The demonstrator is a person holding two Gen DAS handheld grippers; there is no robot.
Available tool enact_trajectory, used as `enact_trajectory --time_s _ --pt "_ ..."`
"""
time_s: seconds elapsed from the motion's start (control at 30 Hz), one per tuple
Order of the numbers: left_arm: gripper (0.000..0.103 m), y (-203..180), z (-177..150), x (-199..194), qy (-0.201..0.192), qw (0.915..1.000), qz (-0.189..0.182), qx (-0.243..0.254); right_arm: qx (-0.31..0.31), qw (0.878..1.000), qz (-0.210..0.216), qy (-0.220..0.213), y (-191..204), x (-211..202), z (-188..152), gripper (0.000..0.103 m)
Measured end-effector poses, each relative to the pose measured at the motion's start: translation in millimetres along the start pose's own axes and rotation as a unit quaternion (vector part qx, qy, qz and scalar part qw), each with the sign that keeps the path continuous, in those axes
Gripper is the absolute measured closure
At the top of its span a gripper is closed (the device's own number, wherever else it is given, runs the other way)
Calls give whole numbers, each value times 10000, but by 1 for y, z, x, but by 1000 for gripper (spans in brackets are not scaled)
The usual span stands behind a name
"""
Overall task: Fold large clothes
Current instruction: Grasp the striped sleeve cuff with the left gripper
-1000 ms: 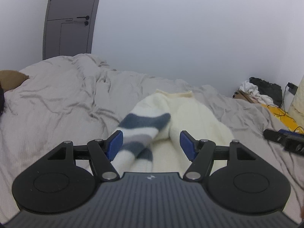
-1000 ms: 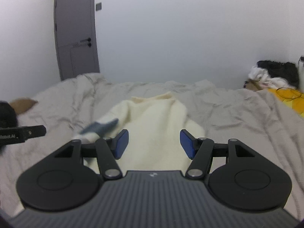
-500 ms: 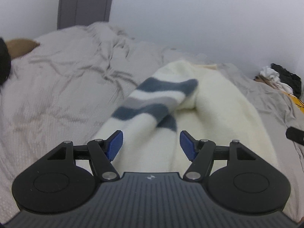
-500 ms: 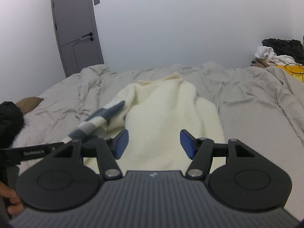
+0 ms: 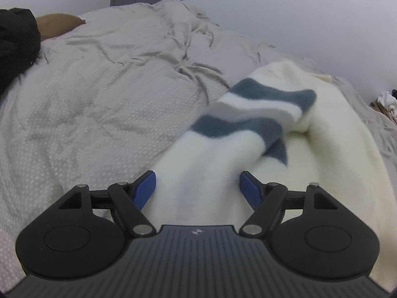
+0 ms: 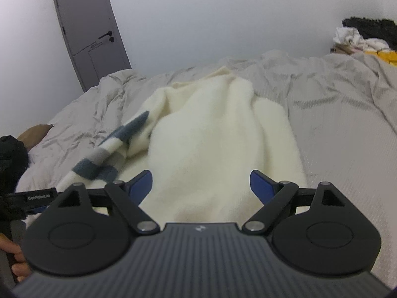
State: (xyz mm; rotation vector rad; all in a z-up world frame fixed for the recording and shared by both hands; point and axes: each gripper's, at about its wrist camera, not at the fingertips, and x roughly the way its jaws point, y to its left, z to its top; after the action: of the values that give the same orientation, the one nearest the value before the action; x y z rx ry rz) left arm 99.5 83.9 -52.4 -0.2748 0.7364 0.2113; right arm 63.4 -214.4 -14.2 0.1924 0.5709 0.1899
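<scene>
A cream sweater (image 6: 223, 134) lies spread on the grey duvet (image 5: 99, 99) of the bed, its blue-and-grey striped sleeve (image 5: 250, 116) folded across the body. The left gripper (image 5: 197, 186) hangs over the sleeve's plain part, jaws just widened, pads clear of the wool. The right gripper (image 6: 201, 185) sits above the sweater's lower body, jaws also just spread, grasping nothing. On the left tool's arm, seen from the right camera, a label (image 6: 38, 197) reads roughly "GenRobot.AI". A grey door (image 6: 89, 32) stands behind.
</scene>
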Motion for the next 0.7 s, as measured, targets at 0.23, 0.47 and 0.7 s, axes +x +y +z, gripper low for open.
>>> enact_trajectory --time_s 0.23,0.47,0.7 --pt "53 -3 -2 8 149 9994 168 259 -57 9999 -102 116 -4 8 -4 16" --pt "89 6 34 -2 50 9991 209 365 -70 9987 -499 -33 -14 13 -3 16" --pt "89 45 154 -11 -546 9940 755 573 15 9974 -659 -279 -23 13 1 16"
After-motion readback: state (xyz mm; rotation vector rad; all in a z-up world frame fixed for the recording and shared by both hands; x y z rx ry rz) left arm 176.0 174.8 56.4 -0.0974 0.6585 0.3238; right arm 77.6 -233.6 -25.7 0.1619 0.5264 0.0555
